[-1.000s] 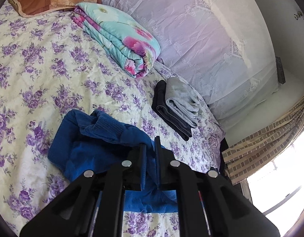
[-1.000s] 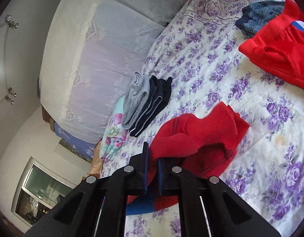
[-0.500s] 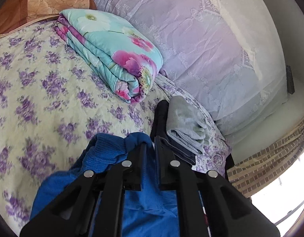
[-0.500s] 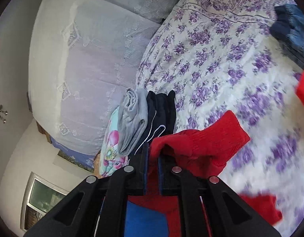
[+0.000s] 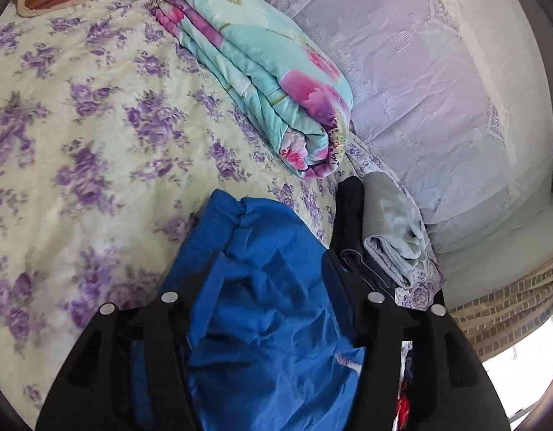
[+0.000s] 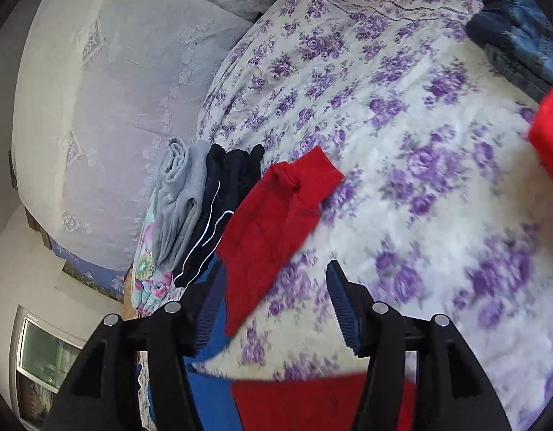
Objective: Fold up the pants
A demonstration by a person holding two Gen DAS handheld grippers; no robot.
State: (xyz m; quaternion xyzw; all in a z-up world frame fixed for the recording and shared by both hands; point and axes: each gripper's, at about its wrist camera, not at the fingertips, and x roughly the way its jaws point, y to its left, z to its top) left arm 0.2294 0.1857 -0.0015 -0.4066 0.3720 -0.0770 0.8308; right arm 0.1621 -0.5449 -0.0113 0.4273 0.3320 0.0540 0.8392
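Observation:
The pants are blue on one leg and red on the other. In the left wrist view the blue leg (image 5: 262, 287) lies bunched on the floral bedspread (image 5: 96, 143), and my left gripper (image 5: 272, 269) stands open over it. In the right wrist view the red leg (image 6: 276, 215) lies folded on the bedspread (image 6: 420, 179), its cuff pointing away, and my right gripper (image 6: 272, 280) is open just above it, holding nothing. More red cloth (image 6: 312, 402) and blue cloth (image 6: 208, 395) show under the right gripper.
A folded grey and black stack of clothes (image 5: 377, 230) lies just right of the blue leg, also visible in the right wrist view (image 6: 197, 208). A rolled teal floral quilt (image 5: 262, 72) lies behind. Jeans (image 6: 520, 39) and a red garment (image 6: 549, 143) lie far right.
Both grippers have opened and let go of the pants. The red leg and blue leg now lie on the bed. Both grippers have moved closer to the folded stack.

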